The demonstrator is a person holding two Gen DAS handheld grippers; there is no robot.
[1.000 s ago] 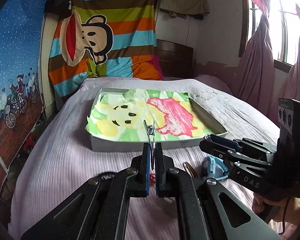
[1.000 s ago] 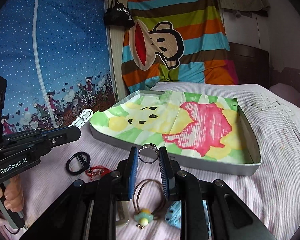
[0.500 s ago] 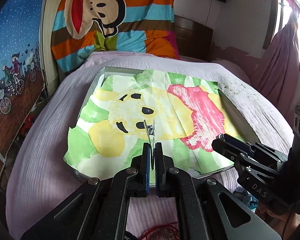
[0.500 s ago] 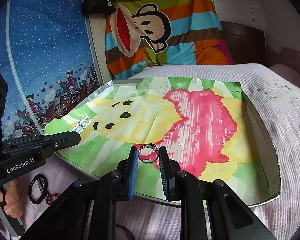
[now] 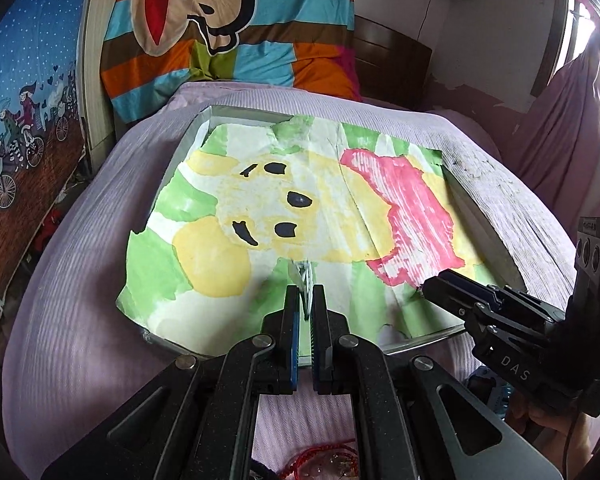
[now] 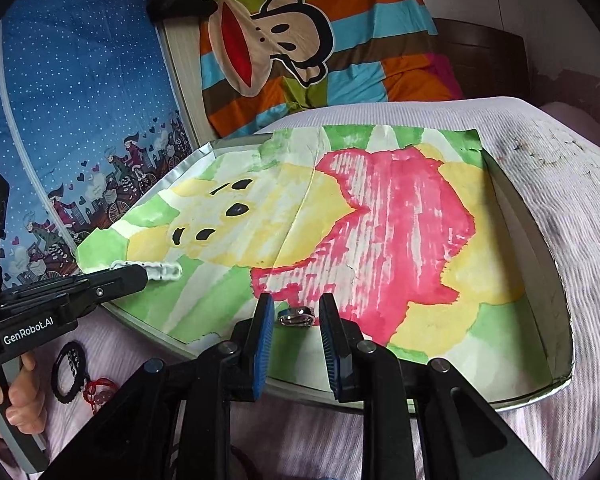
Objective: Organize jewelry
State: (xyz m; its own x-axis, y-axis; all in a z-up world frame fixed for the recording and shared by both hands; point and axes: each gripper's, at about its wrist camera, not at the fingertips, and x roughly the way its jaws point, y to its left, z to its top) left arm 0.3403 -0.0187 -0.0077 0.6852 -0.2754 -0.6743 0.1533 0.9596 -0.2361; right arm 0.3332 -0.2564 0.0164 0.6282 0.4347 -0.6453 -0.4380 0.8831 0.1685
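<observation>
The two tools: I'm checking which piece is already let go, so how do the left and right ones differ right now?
The left tool is shut on the white chain, holding it above the paper; the right tool has just been opening, and the silver ring lies loose on the paper between its pads. Only the chain is clamped. Both tools hang over the tray's near edge.

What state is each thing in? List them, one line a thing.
Left gripper: shut on chain, over the tray.
Chain: clamped, one end sticking out past the pads.
Right gripper: jaws have just been opening, pads clear of the ring.
Ring: lying on the paper between the right jaws, released.
Tray: on the bed, lined with paper.
Hair tie: on the bed, outside the tray.
Red bracelet: beside the hair tie, outside the tray.
</observation>
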